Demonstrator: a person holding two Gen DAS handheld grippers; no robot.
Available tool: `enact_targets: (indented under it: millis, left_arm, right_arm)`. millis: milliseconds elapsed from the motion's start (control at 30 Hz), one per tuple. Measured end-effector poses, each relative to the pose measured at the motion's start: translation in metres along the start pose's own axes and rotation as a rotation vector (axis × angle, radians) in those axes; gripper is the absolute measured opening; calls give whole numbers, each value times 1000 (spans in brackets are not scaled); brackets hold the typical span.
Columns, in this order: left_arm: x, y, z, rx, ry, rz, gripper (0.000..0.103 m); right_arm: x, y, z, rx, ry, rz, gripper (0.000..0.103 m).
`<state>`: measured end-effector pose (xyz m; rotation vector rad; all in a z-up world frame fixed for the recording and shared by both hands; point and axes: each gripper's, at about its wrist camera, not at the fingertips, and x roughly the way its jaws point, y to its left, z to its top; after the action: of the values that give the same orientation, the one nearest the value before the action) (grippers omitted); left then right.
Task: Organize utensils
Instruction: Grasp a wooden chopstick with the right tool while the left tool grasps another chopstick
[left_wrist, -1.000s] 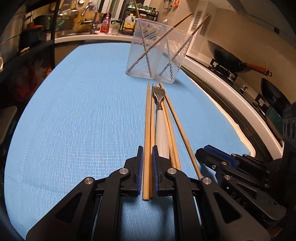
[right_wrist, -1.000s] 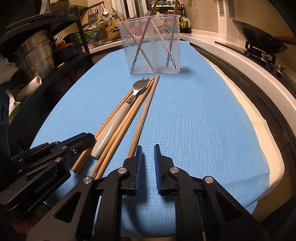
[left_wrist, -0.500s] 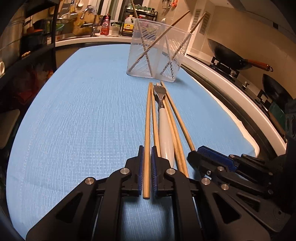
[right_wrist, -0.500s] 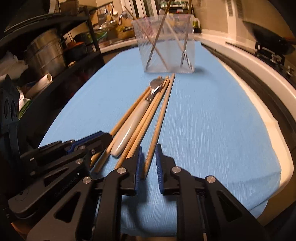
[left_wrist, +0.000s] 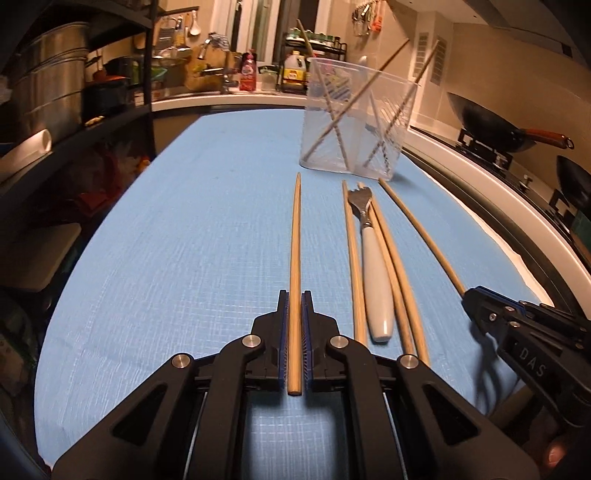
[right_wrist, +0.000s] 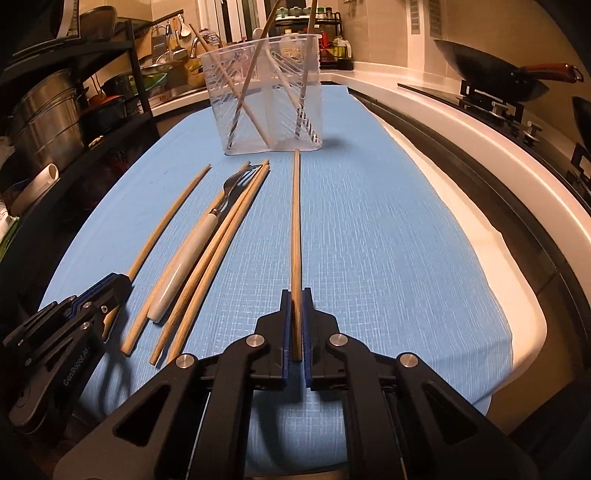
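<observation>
Chopsticks: my left fingers pinch one chopstick, my right fingers pinch another chopstick, both shafts pointing at twelve o'clock toward the clear holder on the table.

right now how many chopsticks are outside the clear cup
5. One clamped in the left gripper, one in the right gripper, three on the blue cloth by the fork: one on its left, two on its right. None seem hidden.

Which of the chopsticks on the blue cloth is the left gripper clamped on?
The outermost chopstick, clamped in the left gripper and pulled away from the bundle beside the white-handled fork. The right gripper holds the one on the opposite edge.
</observation>
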<state>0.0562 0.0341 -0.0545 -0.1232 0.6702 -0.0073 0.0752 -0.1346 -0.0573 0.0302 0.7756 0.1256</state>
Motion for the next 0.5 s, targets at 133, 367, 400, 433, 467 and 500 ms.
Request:
enact_targets:
  millis: [133,367,400,433,467,500]
  left_arm:
    - [-1,0,-1,-1,-12,9,7]
    - [-5,-3,-6,-5,-31,41,7]
    - [-4,-3,-5,-4,-31,42,7]
    - [-4,-3,-5,-4,-32,42,7]
    - [-4,-3,-5,-4,-32,43,7]
    - [-4,-3,-5,-4,-33,43,7]
  right_arm:
    - [-1,-1,-2,2,-10,-18,7]
    - [1,-5,1,-3,-26,-71,10]
    - [1,-5,1,-7,-28,-75,10]
    - [1,-4,1,-13,-31,-80,9]
    - [1,-4,1,-18,-33,-83,7]
    - [1,-3,1,-22,-34,-84,6]
